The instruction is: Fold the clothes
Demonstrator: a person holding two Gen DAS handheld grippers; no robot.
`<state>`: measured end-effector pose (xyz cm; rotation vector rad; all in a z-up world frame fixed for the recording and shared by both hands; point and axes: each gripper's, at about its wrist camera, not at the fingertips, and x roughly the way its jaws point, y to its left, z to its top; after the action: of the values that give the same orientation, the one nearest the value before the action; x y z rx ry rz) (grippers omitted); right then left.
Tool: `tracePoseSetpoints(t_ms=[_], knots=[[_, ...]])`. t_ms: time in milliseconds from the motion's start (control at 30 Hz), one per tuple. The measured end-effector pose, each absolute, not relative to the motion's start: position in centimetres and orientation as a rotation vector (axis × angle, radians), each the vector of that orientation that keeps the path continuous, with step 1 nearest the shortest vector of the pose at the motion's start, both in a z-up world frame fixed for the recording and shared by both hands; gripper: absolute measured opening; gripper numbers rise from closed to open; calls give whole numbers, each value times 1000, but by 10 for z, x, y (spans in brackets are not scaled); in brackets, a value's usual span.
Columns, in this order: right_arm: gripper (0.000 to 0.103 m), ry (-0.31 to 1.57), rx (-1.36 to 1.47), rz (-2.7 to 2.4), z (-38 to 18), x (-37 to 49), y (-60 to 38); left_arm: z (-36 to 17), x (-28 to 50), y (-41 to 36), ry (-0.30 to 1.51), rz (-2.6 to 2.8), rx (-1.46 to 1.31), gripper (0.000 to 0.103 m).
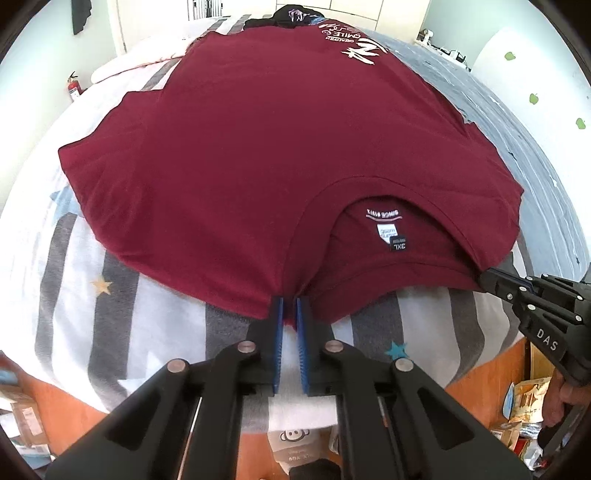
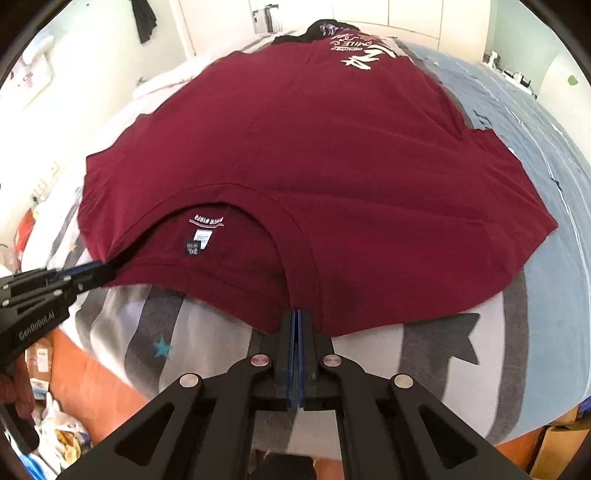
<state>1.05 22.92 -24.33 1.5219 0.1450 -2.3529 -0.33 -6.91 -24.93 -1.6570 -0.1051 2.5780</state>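
Covering a striped star-print bedsheet (image 1: 118,280), maroon T-shirt (image 1: 258,166) lies flat.

A bed (image 1: 122,295) in star-and-stripe bedding; a maroon T-shirt (image 1: 258,166) lies spread flat on it.

The T-shirt (image 1: 258,155) hides its own lower layer and much of the bedsheet (image 1: 74,258). Its hem under the left gripper (image 1: 290,314) and the right gripper (image 2: 296,325) is covered by the pads. The far dark garment (image 1: 295,16) is cut off by the top edge. The neck label (image 2: 192,248) is too small to read. Floor clutter (image 2: 62,435) near left is blurred.
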Motion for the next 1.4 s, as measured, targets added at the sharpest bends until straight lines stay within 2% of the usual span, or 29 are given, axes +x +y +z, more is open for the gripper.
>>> tracePoseSetpoints(t_ms=[200, 400, 533, 700, 833, 933, 1067, 1200, 1367, 1400], knots=[[1, 154, 1590, -2299, -262, 1, 234, -267, -21, -65, -120, 2544, -1697, 1], [2, 163, 1628, -2259, -269, -3, 230, -264, -4, -60, -156, 2492, -1719, 1], [3, 153, 1599, -2233, -256, 0, 234, -245, -4, -65, -135, 2531, -1634, 1], [3, 135, 1475, -2301, -232, -17, 238, -240, -45, -87, -220, 2646, -1558, 3], [3, 55, 1436, -2381, -239, -56, 242, -252, -75, -90, -208, 2724, -1506, 3], [3, 18, 1494, -2393, -257, -71, 245, -274, -80, -94, -220, 2698, -1581, 3], [3, -6, 1548, -2381, -274, -46, 249, -292, -57, -98, -241, 2666, -1628, 3], [3, 14, 1597, -2362, -273, -40, 252, -287, -47, -100, -259, 2625, -1662, 3], [3, 48, 1619, -2364, -247, -57, 251, -256, -79, -119, -297, 2666, -1592, 4], [5, 47, 1600, -2380, -238, -64, 251, -248, -90, -125, -300, 2688, -1565, 7]])
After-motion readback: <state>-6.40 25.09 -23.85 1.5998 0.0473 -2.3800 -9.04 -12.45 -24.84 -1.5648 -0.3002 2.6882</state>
